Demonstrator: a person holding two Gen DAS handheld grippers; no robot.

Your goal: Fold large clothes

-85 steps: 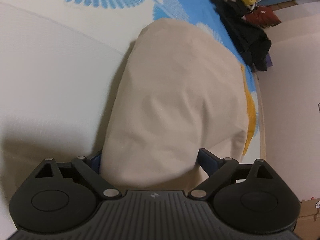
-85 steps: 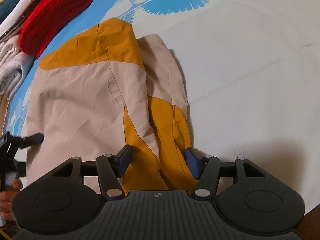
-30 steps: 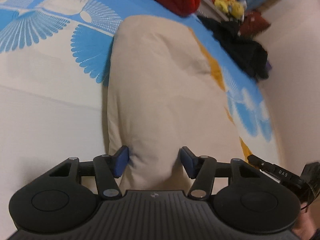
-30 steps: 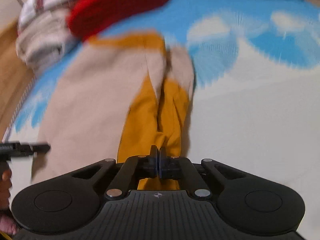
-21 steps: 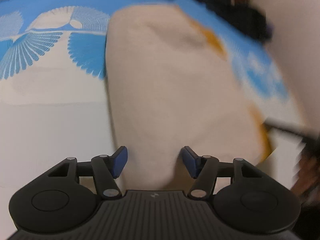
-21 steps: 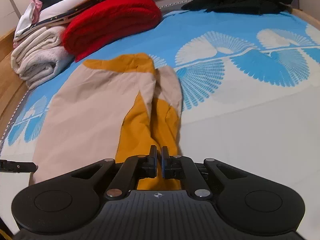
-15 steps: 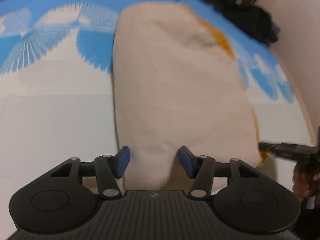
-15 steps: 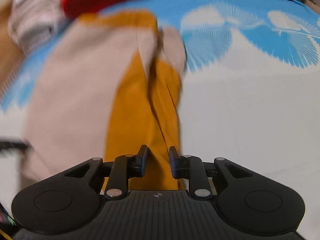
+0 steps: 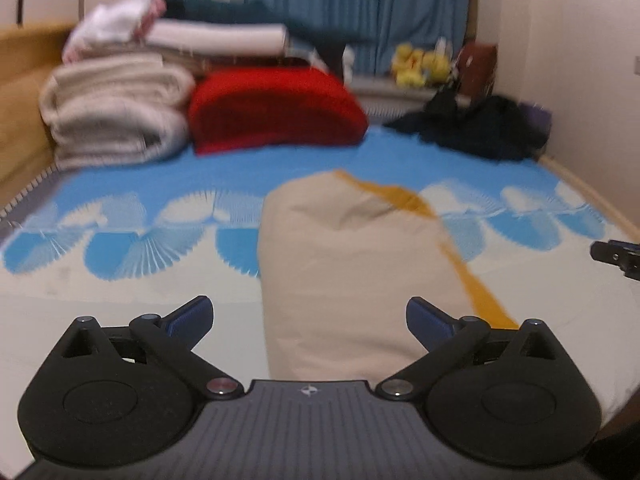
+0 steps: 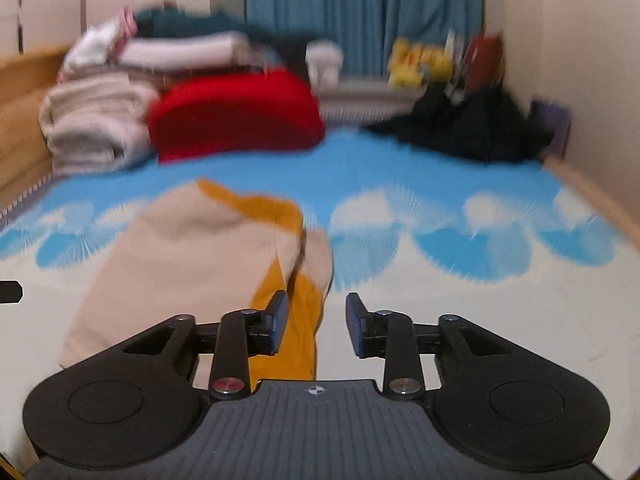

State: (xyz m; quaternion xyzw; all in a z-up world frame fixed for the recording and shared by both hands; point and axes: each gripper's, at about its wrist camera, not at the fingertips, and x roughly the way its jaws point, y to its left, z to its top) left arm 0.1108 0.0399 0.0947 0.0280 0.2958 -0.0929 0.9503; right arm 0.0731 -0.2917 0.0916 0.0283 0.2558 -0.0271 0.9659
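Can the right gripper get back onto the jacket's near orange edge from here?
Probably yes: the right gripper, jaws opening and empty, hangs over the jacket with nothing between them.

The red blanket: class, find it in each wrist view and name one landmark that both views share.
Left wrist view: the red blanket lies upper centre-left, right of the pale folded bedding.
Right wrist view: it lies upper left of centre, again right of that bedding.
Shared landmark: the blue curtain behind.

Beige-and-mustard garment (image 9: 344, 264) on a white bedsheet (image 9: 120, 312) with blue fan motifs; red bundle (image 9: 276, 108).
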